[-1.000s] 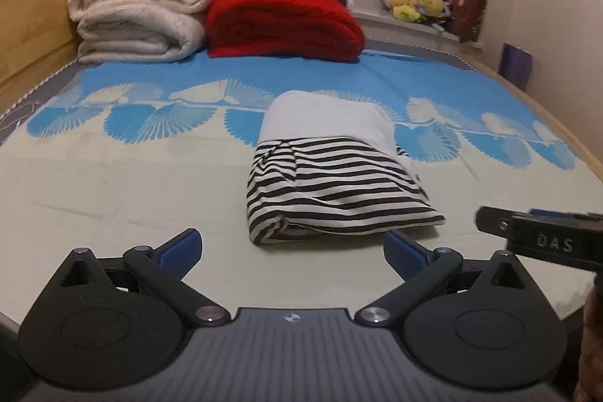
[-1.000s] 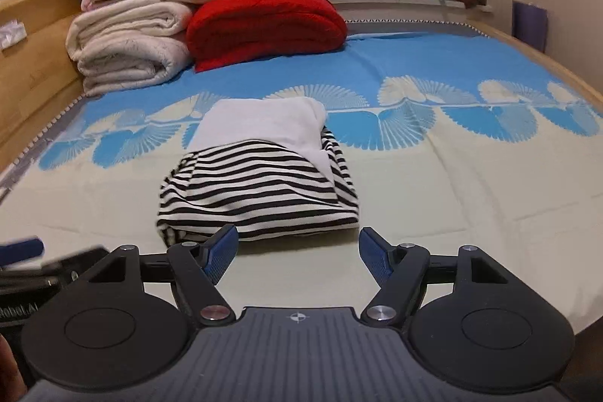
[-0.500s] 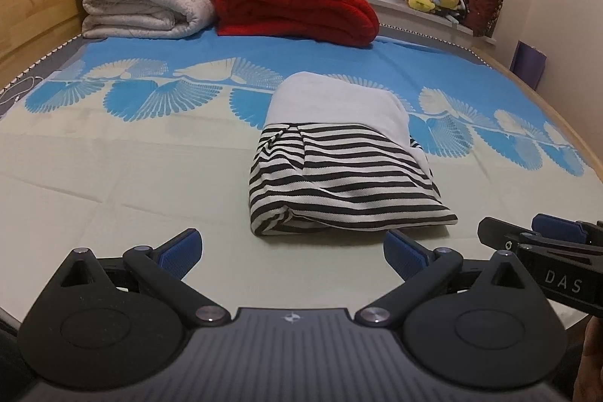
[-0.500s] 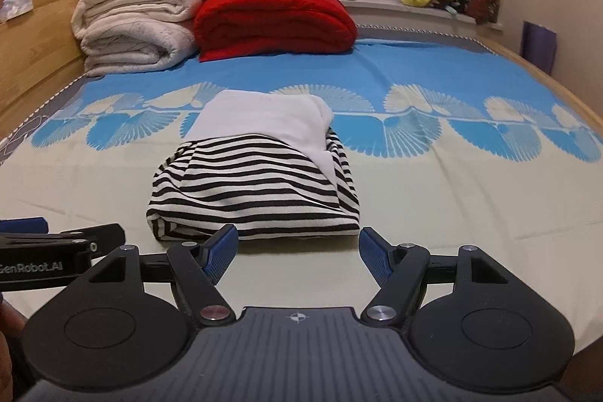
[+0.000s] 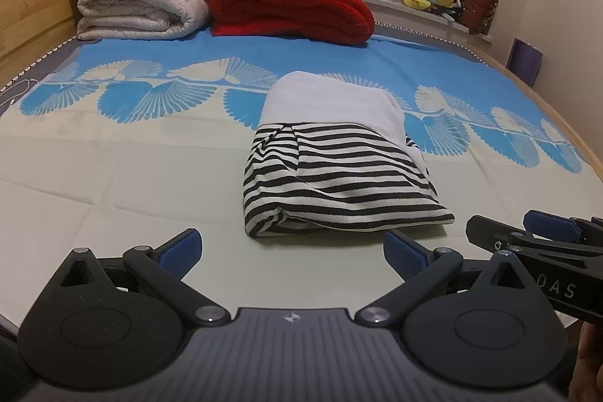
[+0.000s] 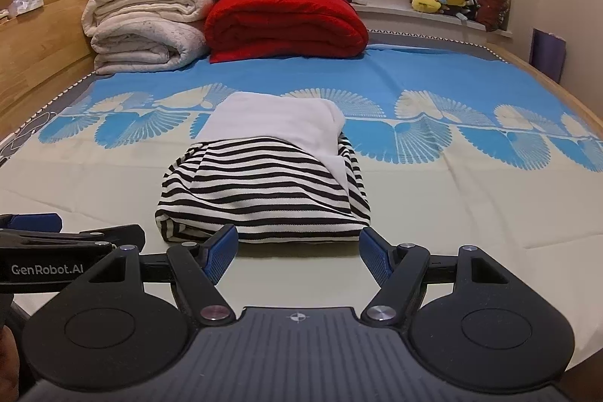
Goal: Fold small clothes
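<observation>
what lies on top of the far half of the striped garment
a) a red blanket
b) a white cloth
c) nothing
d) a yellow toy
b: a white cloth covers the far part of the striped garment on the bed, while the red blanket sits well behind it, apart from it.

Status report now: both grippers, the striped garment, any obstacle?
Left gripper open, empty. Right gripper open, empty, at near edge of striped garment. Garment folded, flat on bed sheet. Nothing in the way.
</observation>
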The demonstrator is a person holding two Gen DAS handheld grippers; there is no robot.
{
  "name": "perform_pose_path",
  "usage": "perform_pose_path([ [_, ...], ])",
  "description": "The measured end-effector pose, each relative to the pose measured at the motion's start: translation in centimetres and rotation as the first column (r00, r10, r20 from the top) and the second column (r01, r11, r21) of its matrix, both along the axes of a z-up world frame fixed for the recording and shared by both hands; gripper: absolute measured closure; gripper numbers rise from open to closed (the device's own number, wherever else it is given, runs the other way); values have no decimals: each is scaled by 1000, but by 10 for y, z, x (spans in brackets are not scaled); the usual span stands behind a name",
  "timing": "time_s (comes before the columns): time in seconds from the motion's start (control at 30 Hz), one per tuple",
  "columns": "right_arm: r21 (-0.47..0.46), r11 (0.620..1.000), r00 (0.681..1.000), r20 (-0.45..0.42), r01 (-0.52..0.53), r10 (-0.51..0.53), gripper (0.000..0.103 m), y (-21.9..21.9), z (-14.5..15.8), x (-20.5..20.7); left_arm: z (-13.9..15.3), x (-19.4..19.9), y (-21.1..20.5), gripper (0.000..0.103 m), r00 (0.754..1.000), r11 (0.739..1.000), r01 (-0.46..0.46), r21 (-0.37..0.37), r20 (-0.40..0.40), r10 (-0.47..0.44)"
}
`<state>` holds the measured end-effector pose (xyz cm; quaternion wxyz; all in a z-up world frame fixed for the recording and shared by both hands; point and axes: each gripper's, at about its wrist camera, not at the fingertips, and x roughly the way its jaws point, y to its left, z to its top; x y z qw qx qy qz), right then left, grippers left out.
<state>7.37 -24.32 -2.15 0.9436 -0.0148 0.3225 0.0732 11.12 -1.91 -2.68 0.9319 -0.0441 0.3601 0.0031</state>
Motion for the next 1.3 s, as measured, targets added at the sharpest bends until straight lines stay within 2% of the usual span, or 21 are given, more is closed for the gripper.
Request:
perform_pose_path([
  [1.3,3,1000,1000,-1,-2,2,30,3,0,-1,-1,-1,2,1,1000,1000,6,6,4,-6],
])
